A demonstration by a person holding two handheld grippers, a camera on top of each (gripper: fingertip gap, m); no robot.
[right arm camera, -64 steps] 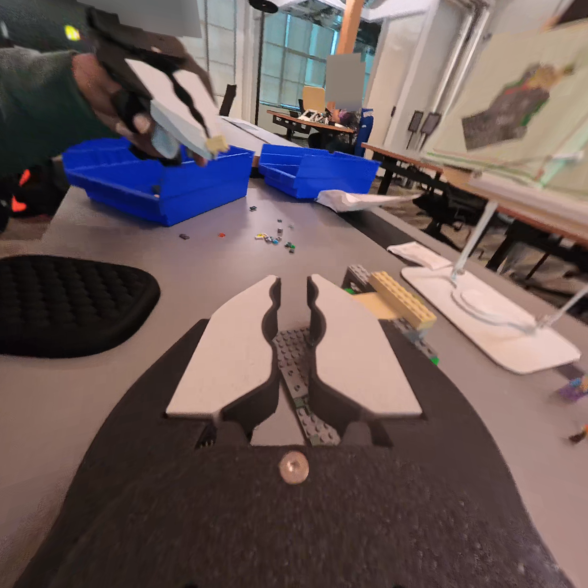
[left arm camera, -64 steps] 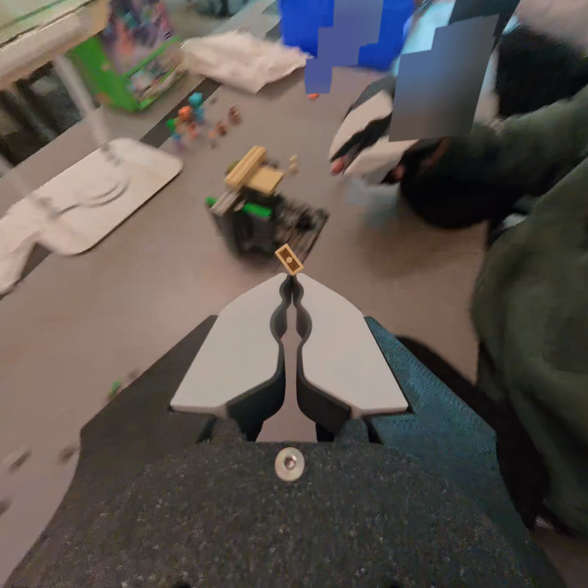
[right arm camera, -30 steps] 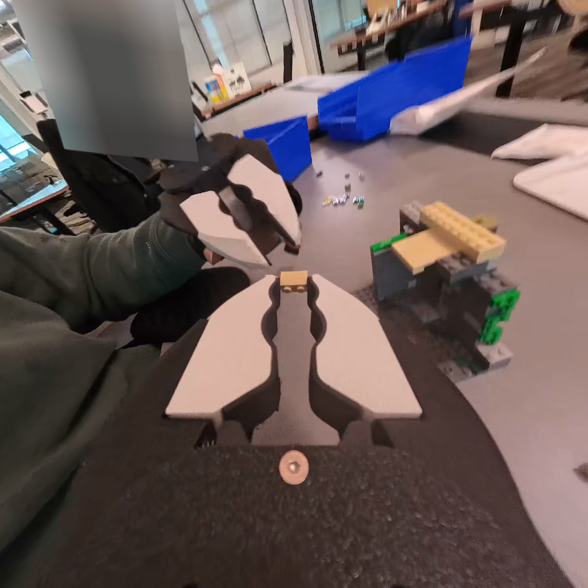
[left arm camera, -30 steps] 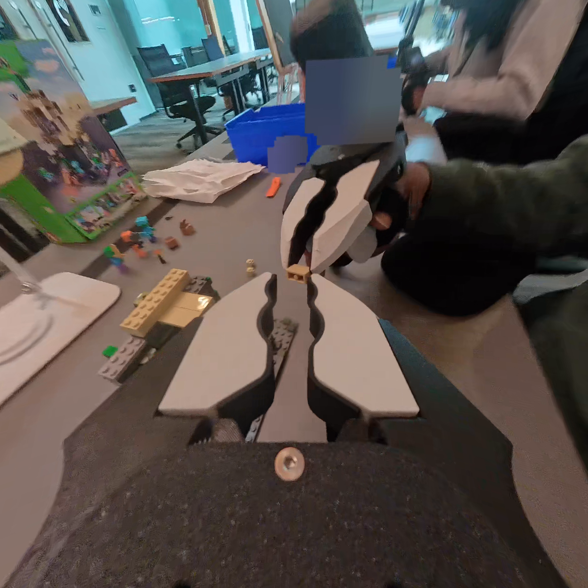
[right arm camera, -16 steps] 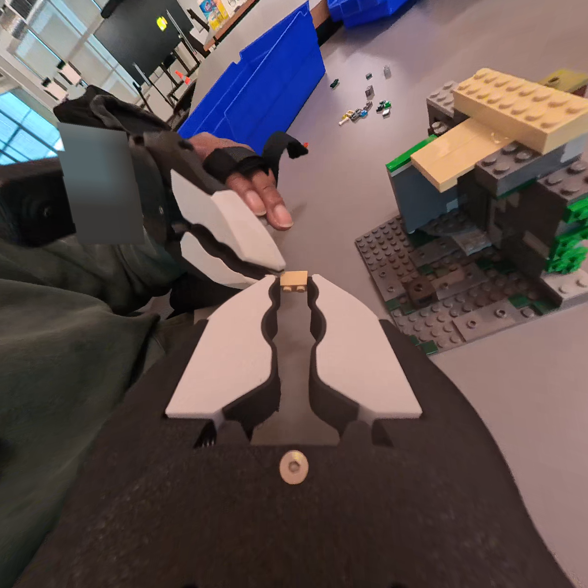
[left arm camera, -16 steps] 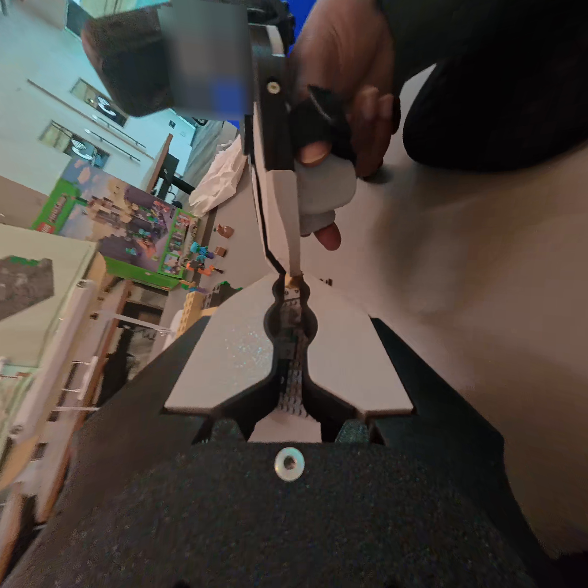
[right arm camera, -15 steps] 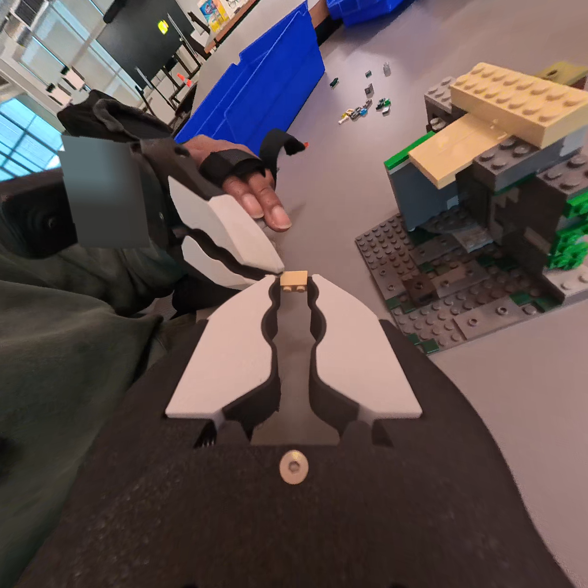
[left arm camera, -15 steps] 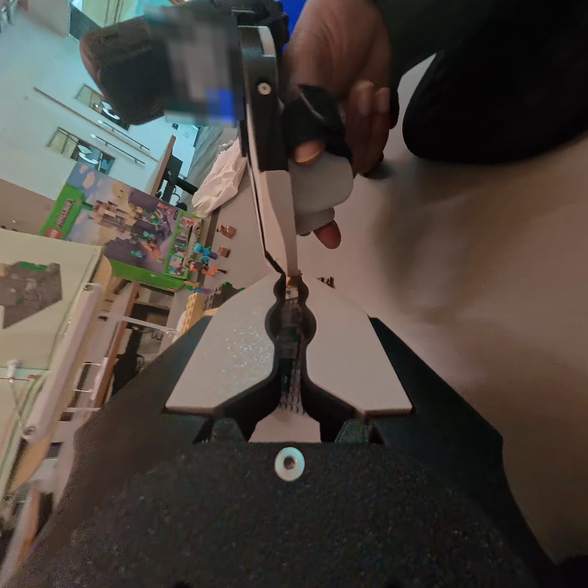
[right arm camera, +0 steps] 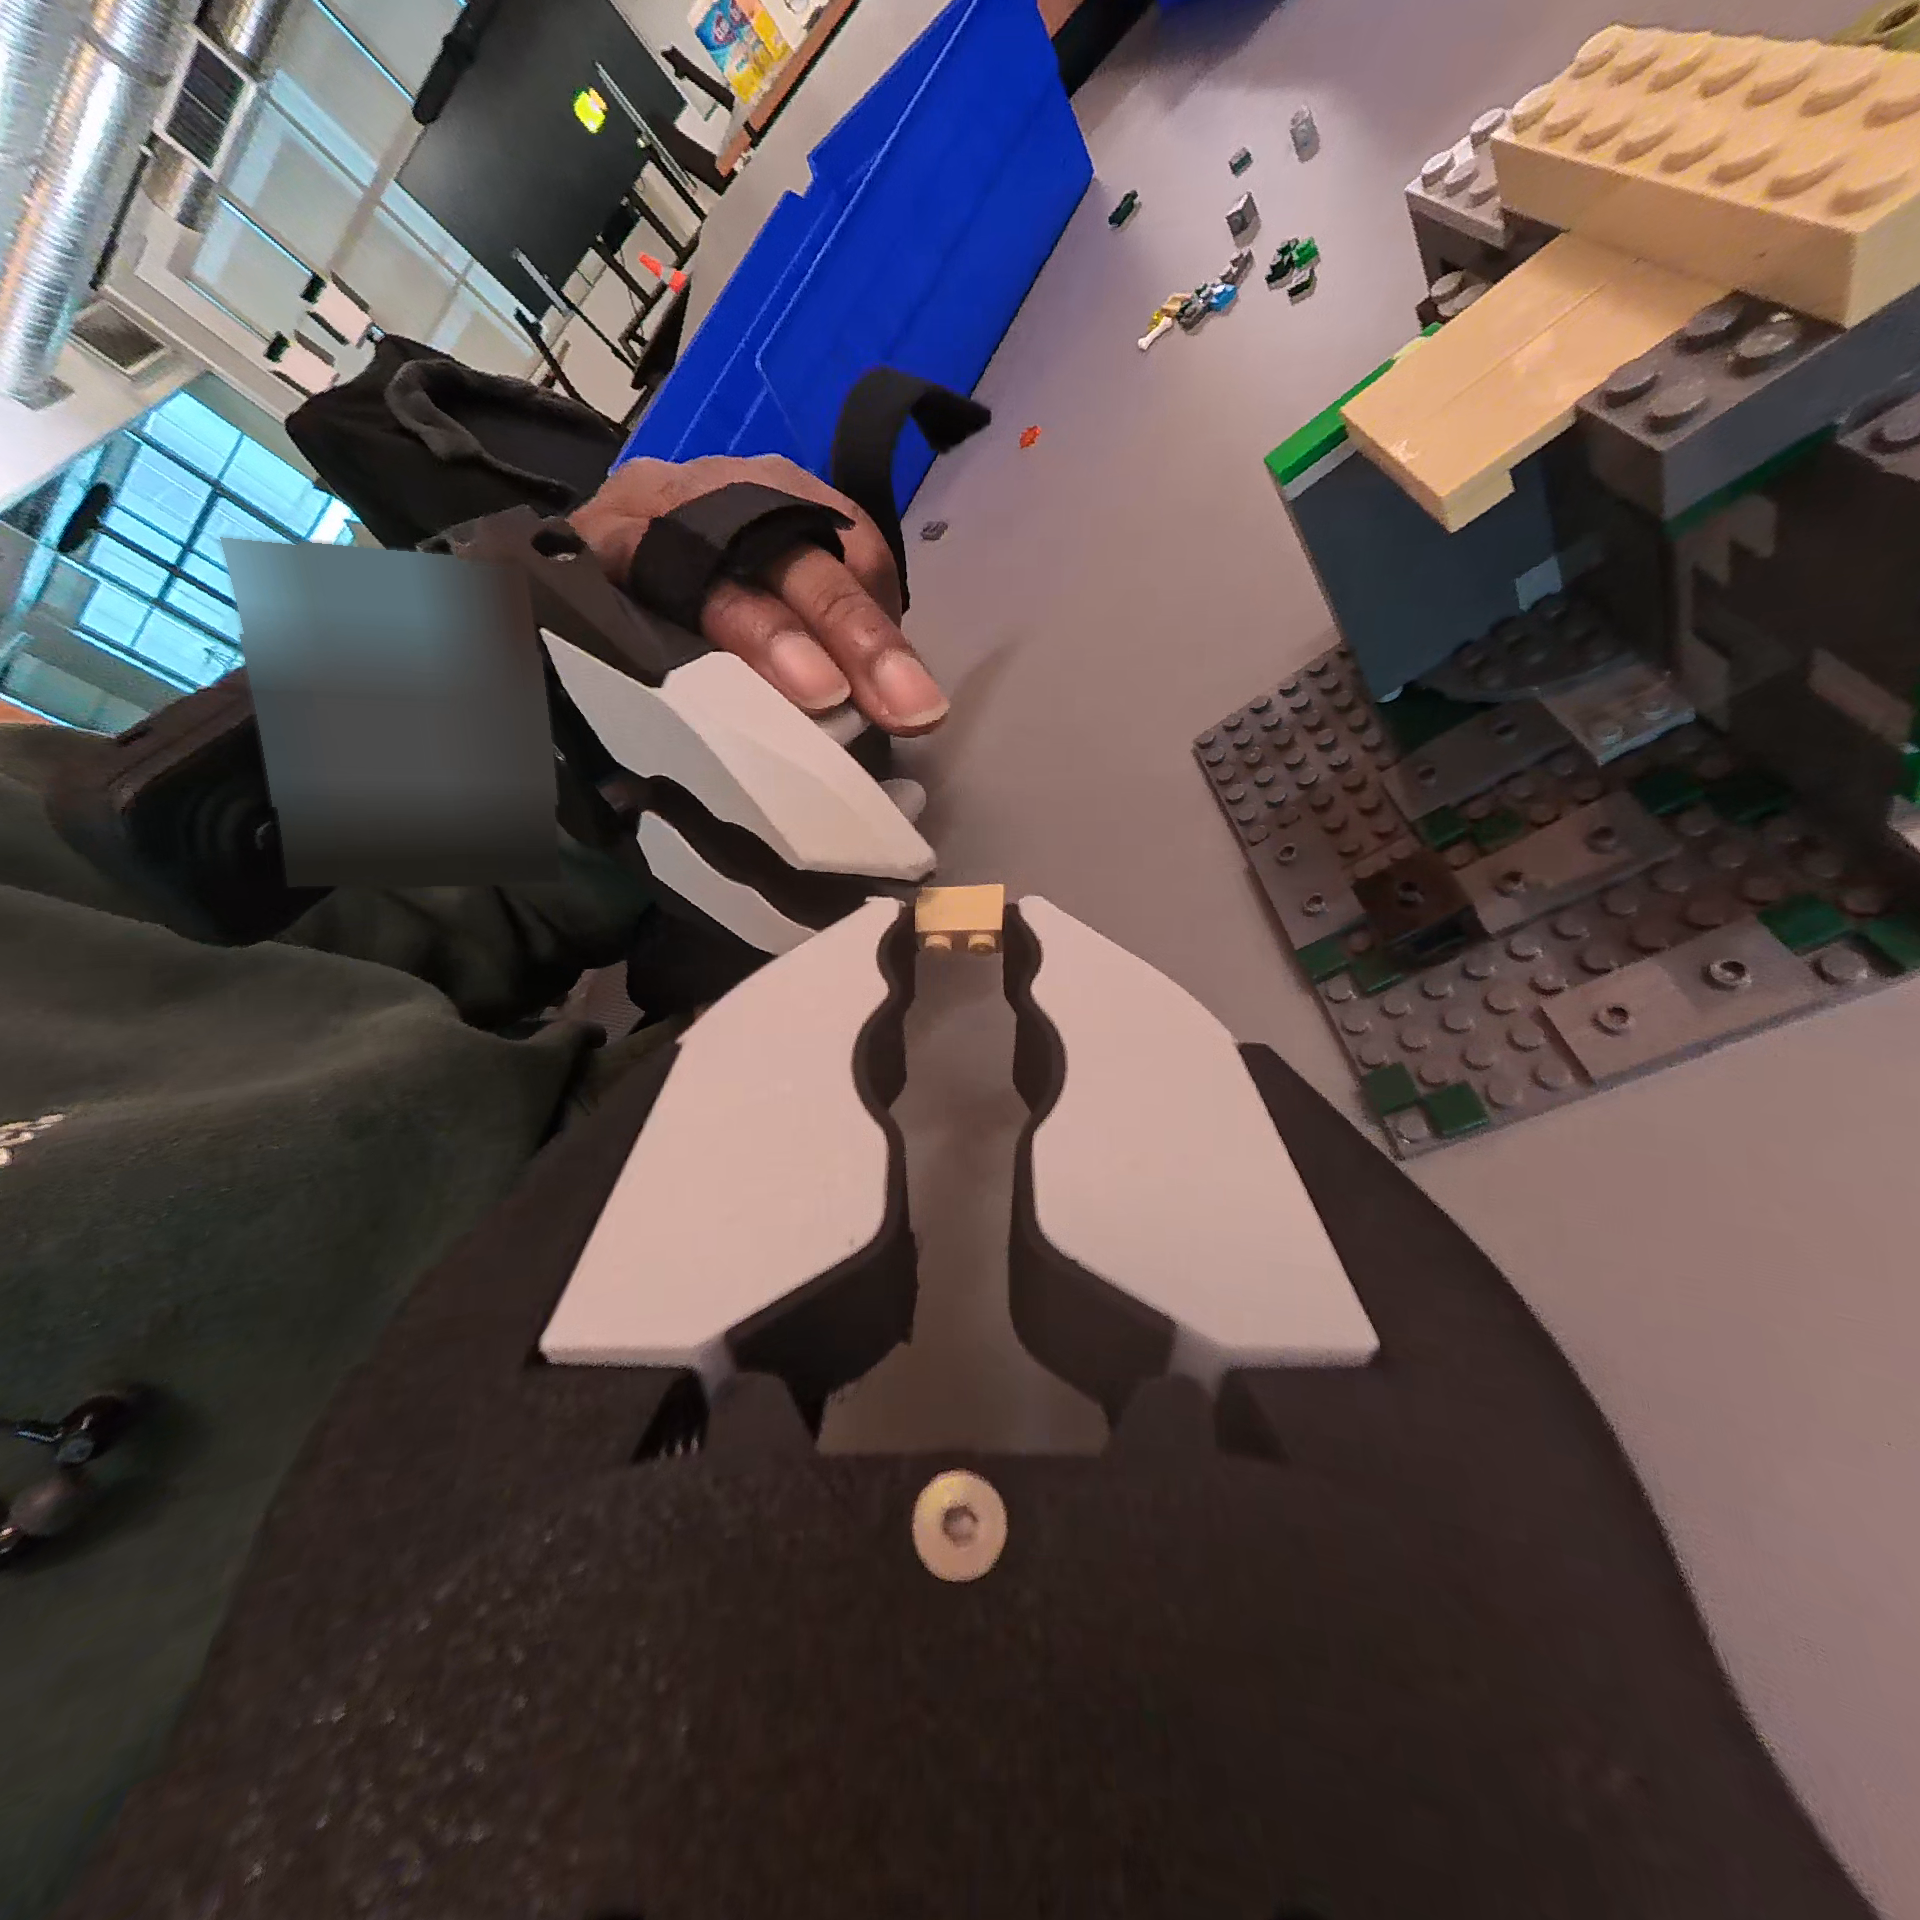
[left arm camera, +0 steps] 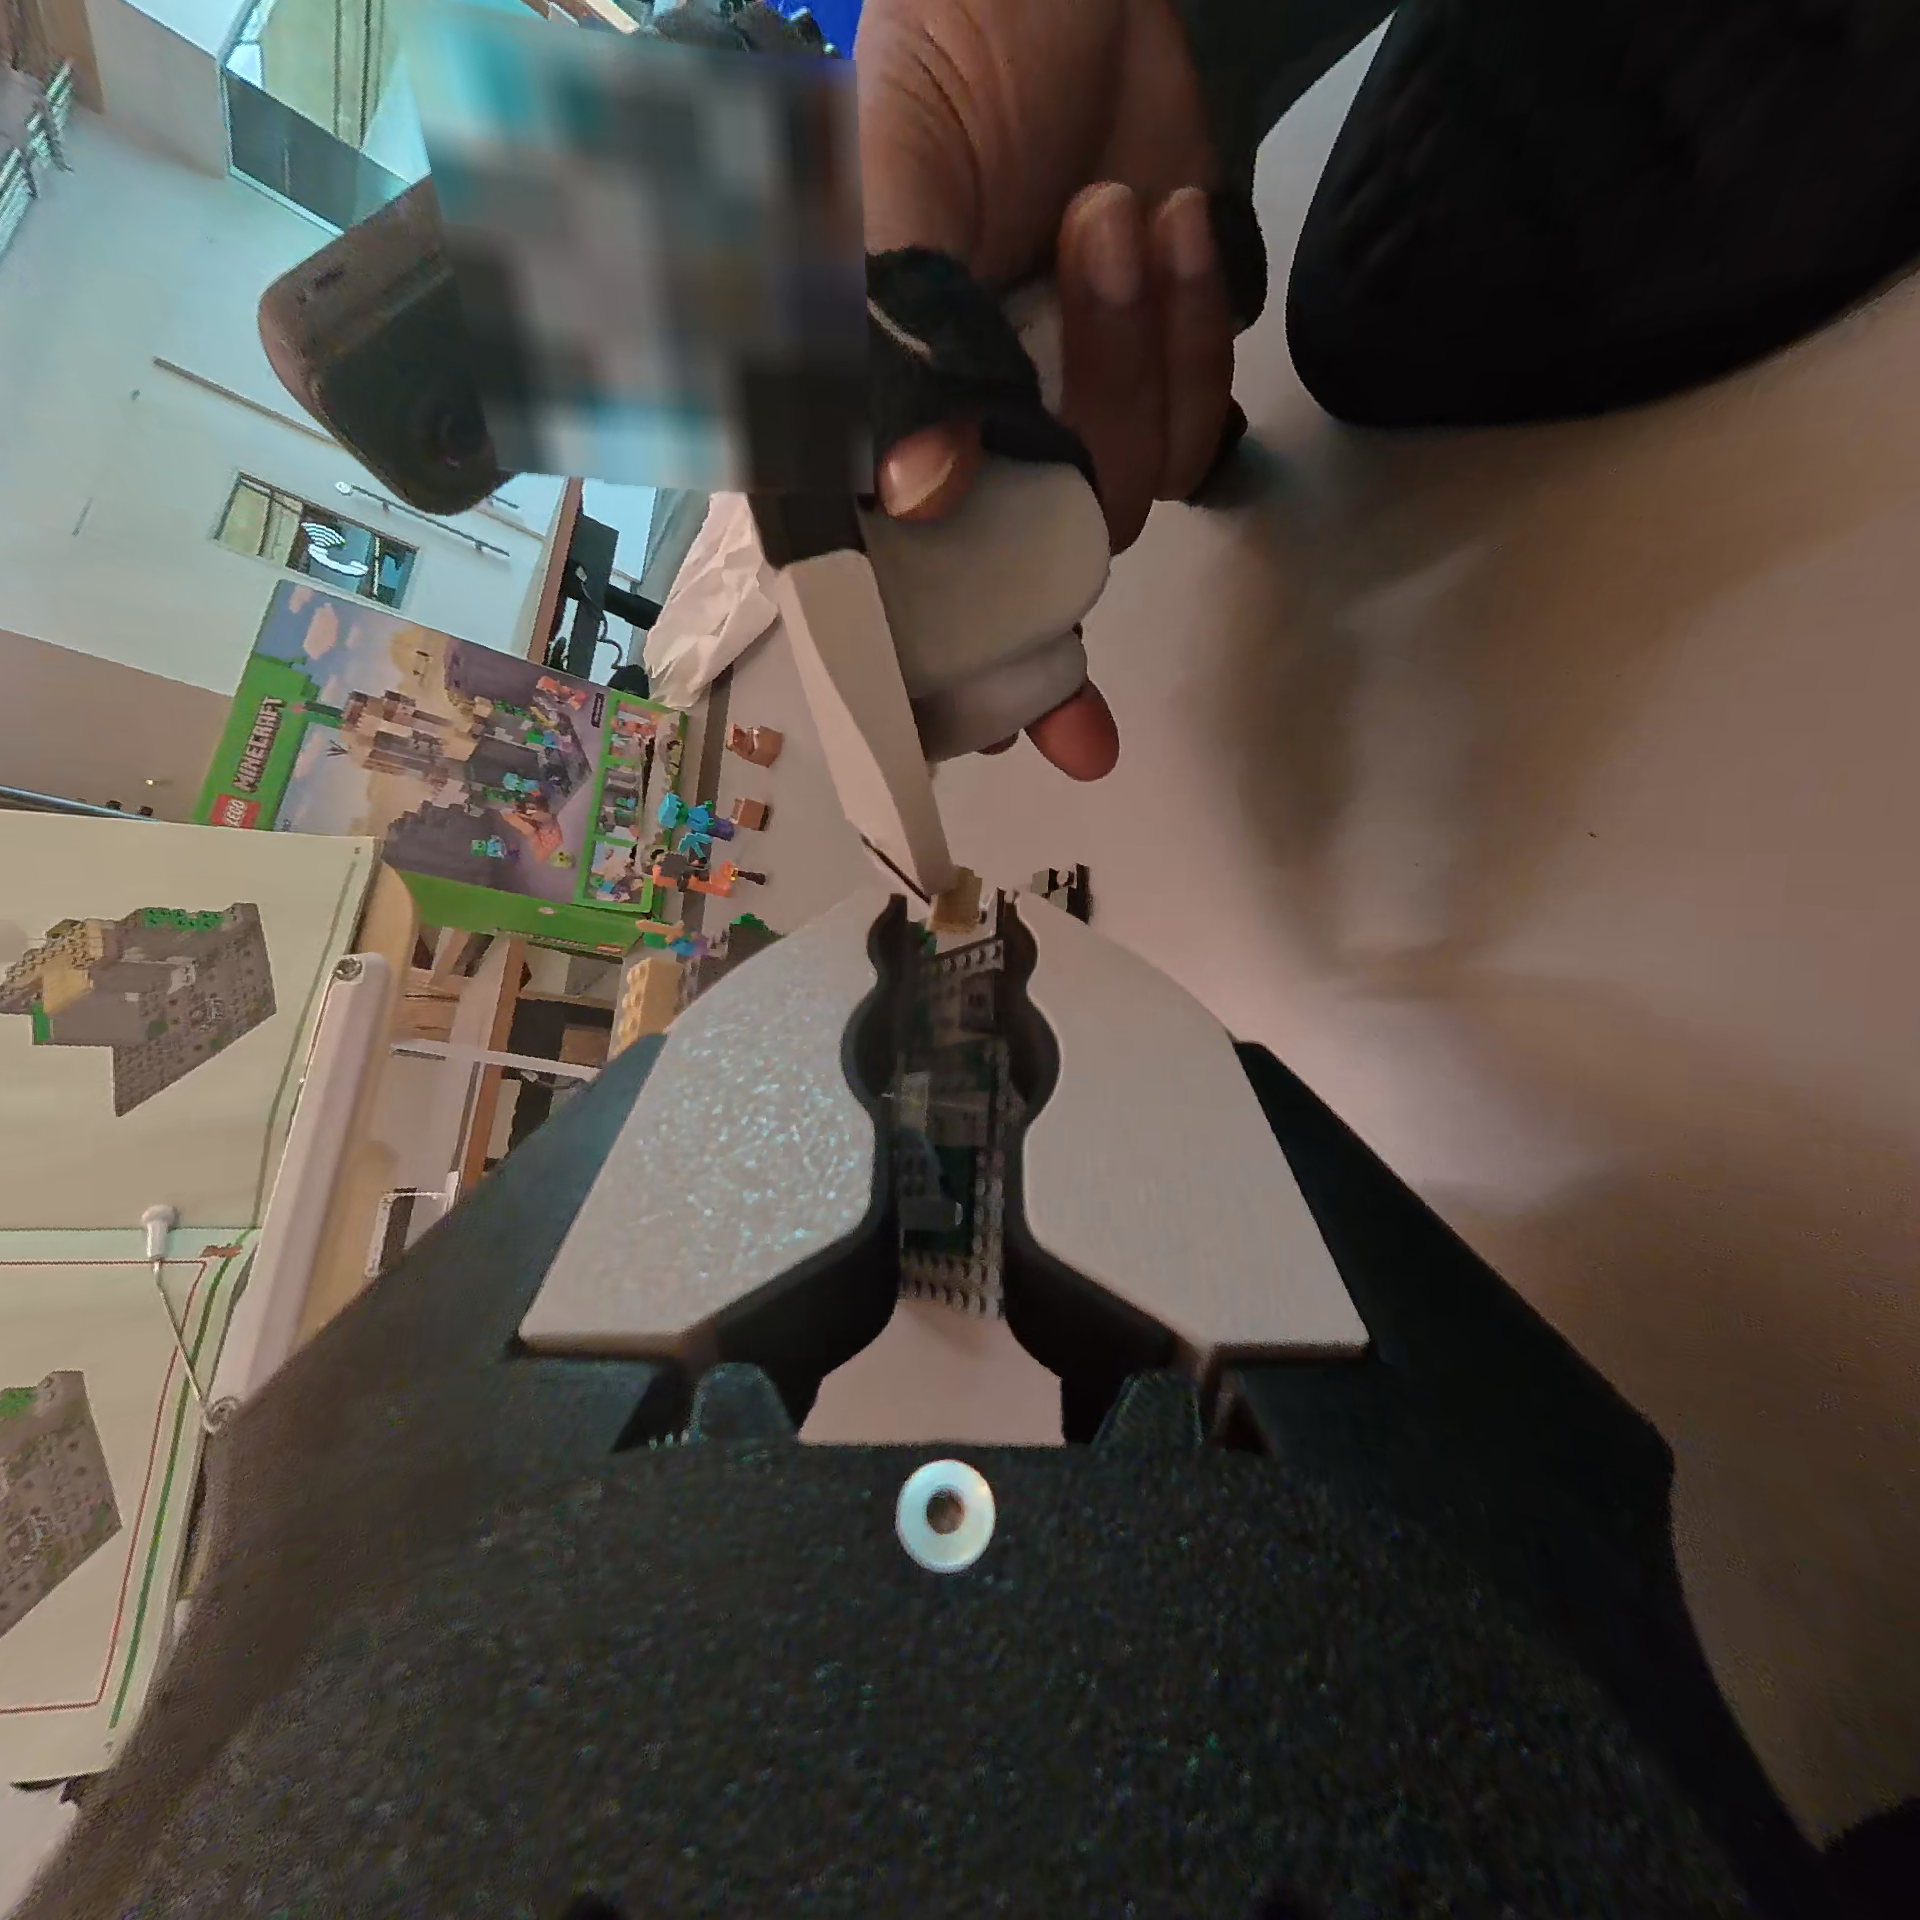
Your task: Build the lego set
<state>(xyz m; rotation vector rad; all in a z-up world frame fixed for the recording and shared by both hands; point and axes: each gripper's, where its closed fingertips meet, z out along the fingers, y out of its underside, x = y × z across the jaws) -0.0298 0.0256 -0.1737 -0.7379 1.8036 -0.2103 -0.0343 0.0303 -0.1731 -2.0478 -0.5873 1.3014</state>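
The half-built lego model (right arm camera: 1621, 582) is seen on the grey table (right arm camera: 1091, 582), to the right and a bit far. The small tan brick (right arm camera: 961, 916) is held in the air, near the model's flat plate but not on it. It is pinched at the very tips of the right gripper (right arm camera: 961, 902), whose fingers are closed on it. The left gripper (left arm camera: 951, 914) is turned on its side, tips right by the brick; its fingers are almost closed, with nothing seen between them. The brick should be passed slowly and squeezed gently, so it is not dropped.
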